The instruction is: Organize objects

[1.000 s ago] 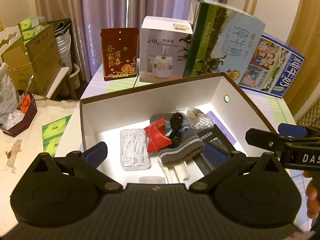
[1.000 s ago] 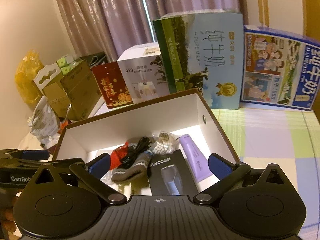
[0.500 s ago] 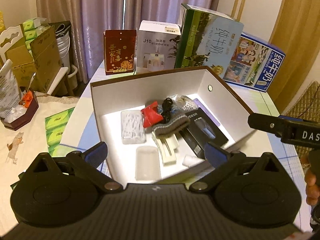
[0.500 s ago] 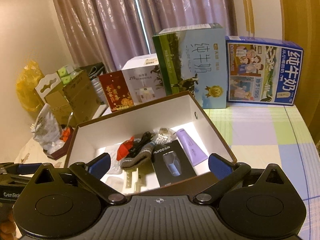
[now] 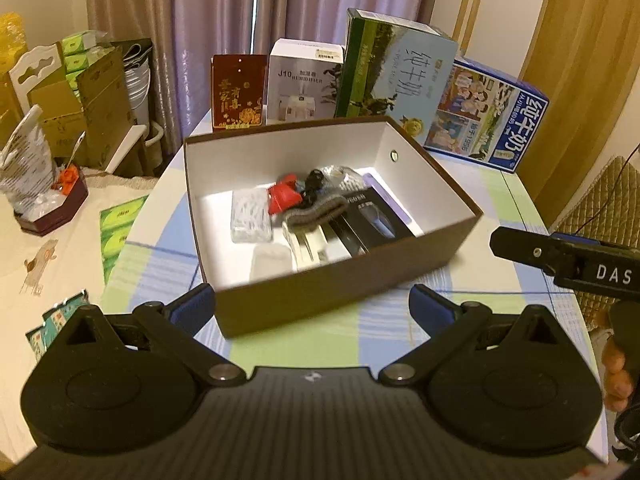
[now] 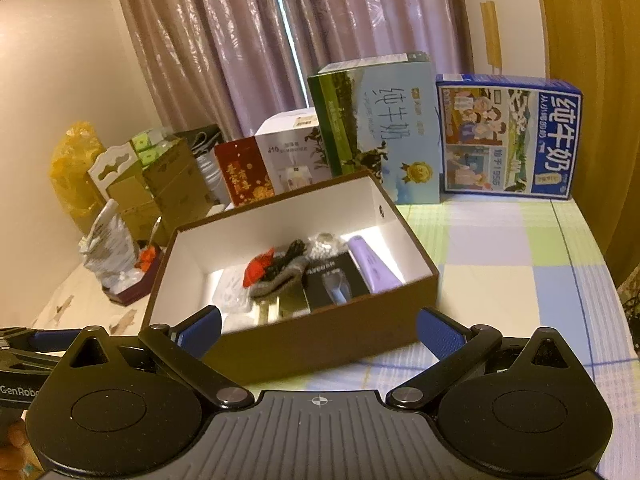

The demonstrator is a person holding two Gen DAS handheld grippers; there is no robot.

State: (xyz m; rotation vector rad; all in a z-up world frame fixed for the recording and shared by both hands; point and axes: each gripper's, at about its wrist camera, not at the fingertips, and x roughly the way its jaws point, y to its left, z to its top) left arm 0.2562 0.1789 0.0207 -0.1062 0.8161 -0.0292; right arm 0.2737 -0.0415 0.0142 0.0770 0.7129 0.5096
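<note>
The brown box, open-topped with white inner walls, stands on the checked table nearer its far edge, and its contents lie bunched on the box floor: a clear plastic case toward the left wall, a red packet beside it, a black cable coiled on a grey knitted piece, a bag of white beads behind these, a black flat package and a lilac tube along the right wall, with pale cream items toward the near wall. The left tool hangs just in front of the box's near wall, its two blue-padded fingers spread wide and gripping nothing. The right tool sits likewise before the near wall, fingers wide apart and empty; in the left wrist view its black body reaches in from the right, with part of a hand below it. Along the table's far edge stand a dark red box, a white humidifier box, a tall green and pale blue milk carton and a blue milk carton at the far right corner. Left of the table are cardboard boxes and green tissue packs on a cream cloth
</note>
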